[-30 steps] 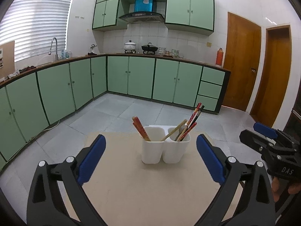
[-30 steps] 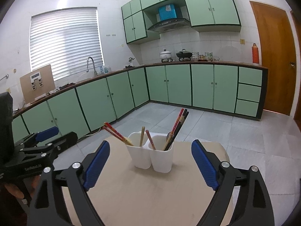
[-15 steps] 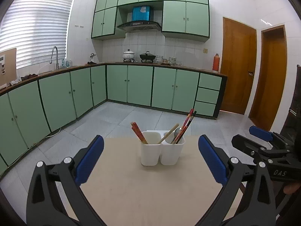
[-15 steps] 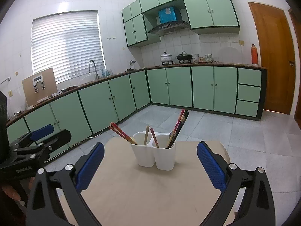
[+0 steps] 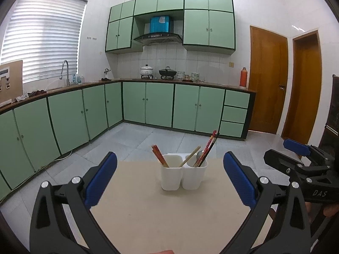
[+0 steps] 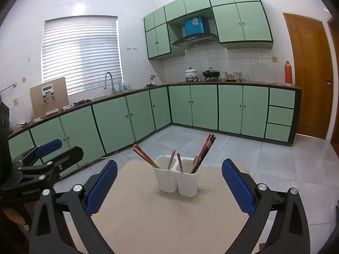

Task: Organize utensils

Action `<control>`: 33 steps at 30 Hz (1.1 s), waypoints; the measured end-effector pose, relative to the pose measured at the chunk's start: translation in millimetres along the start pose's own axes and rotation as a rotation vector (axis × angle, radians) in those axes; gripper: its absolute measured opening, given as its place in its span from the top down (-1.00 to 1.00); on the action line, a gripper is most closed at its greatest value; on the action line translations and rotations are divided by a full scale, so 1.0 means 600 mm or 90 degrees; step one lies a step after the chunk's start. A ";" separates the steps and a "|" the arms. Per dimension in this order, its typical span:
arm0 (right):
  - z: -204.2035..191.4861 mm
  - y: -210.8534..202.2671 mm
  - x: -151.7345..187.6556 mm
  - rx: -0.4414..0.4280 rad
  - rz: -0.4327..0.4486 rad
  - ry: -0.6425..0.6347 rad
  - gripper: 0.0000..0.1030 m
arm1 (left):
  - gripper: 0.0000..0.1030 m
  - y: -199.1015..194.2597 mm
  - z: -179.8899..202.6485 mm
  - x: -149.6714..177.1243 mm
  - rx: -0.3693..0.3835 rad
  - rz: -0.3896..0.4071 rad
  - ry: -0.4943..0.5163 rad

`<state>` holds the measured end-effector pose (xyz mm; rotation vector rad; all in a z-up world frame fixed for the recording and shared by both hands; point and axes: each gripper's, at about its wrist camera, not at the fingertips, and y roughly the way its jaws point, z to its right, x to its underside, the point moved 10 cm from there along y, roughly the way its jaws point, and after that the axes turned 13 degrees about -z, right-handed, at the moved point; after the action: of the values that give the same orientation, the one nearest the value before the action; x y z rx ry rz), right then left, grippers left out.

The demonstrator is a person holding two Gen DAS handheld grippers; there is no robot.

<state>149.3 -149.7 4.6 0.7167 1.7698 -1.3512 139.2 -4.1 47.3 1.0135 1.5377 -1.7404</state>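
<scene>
A white two-cup utensil holder [image 5: 183, 175] [image 6: 177, 180] stands near the far end of a beige table [image 5: 159, 211] [image 6: 165, 216]. Red chopsticks [image 5: 160, 156] [image 6: 145, 156] lean out of its left cup. The right cup holds darker chopsticks [image 5: 208, 148] [image 6: 204, 150], a wooden stick and a metal spoon. My left gripper [image 5: 169, 182] is open and empty, well short of the holder. My right gripper [image 6: 169, 187] is also open and empty, back from the holder. Each gripper shows at the edge of the other's view.
Green base cabinets [image 5: 148, 103] run along the far wall and the left side, with a sink, pots and a red flask [image 5: 243, 77] on the counter. Brown doors [image 5: 267, 80] stand at the right. Grey tiled floor surrounds the table.
Both grippers have drawn back and risen a little, so the holder looks smaller and farther. The right gripper's jaws widened slightly at first. Nothing was picked up.
</scene>
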 end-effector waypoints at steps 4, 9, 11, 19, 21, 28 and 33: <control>-0.009 -0.014 0.000 -0.003 0.009 -0.004 -0.88 | -0.89 -0.015 0.000 0.003 -0.005 0.008 0.005; -0.016 -0.021 0.004 -0.003 0.010 -0.009 -0.88 | -0.89 -0.026 -0.001 0.005 -0.009 0.012 0.005; -0.017 -0.020 0.007 -0.004 0.008 -0.011 -0.88 | -0.89 -0.027 -0.003 0.006 -0.011 0.011 0.006; -0.020 -0.014 0.015 -0.003 0.000 -0.011 -0.88 | -0.89 -0.022 -0.004 0.014 -0.013 0.002 0.009; -0.020 -0.013 0.015 -0.004 -0.001 -0.012 -0.88 | -0.89 -0.021 -0.005 0.014 -0.013 0.001 0.008; -0.019 -0.013 0.015 -0.004 -0.002 -0.012 -0.88 | -0.89 -0.017 -0.008 0.016 -0.012 -0.001 0.010; -0.021 -0.009 0.016 -0.005 -0.004 -0.013 -0.88 | -0.89 -0.016 -0.007 0.017 -0.012 -0.001 0.009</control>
<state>136.8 -139.4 1.1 0.6921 1.7619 -1.3507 126.2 2.2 43.4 1.0182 1.5618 -1.7209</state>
